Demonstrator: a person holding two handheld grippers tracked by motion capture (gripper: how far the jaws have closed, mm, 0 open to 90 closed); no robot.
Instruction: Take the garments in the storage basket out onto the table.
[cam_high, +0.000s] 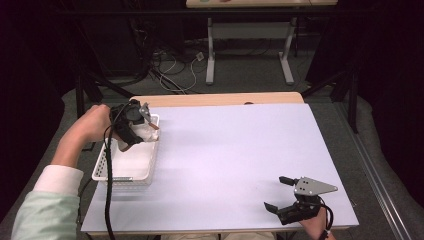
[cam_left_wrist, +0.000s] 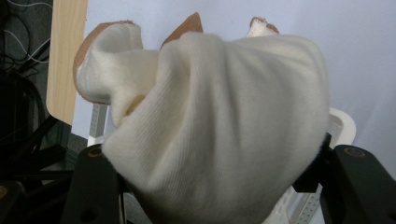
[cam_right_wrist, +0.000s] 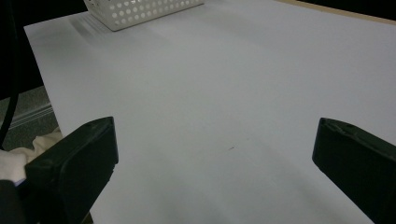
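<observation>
Left gripper view: left gripper (cam_left_wrist: 212, 186) pinches a bunched cream sock (cam_left_wrist: 219, 116) between its black jaws, held above the white basket (cam_high: 102, 167) at the table's (cam_high: 235, 150) left edge, while right gripper (cam_high: 281, 195) rests spread wide, holding nothing.

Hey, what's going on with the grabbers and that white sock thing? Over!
Left gripper clamped on white sock bundle, above white basket. Right gripper open, resting low. Nothing in the way.

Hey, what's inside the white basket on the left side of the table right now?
Above the white basket, the left gripper holds a bundle of cream socks with tan toes. The visible basket floor looks bare; the part beneath the gripper and bundle is covered.
</observation>
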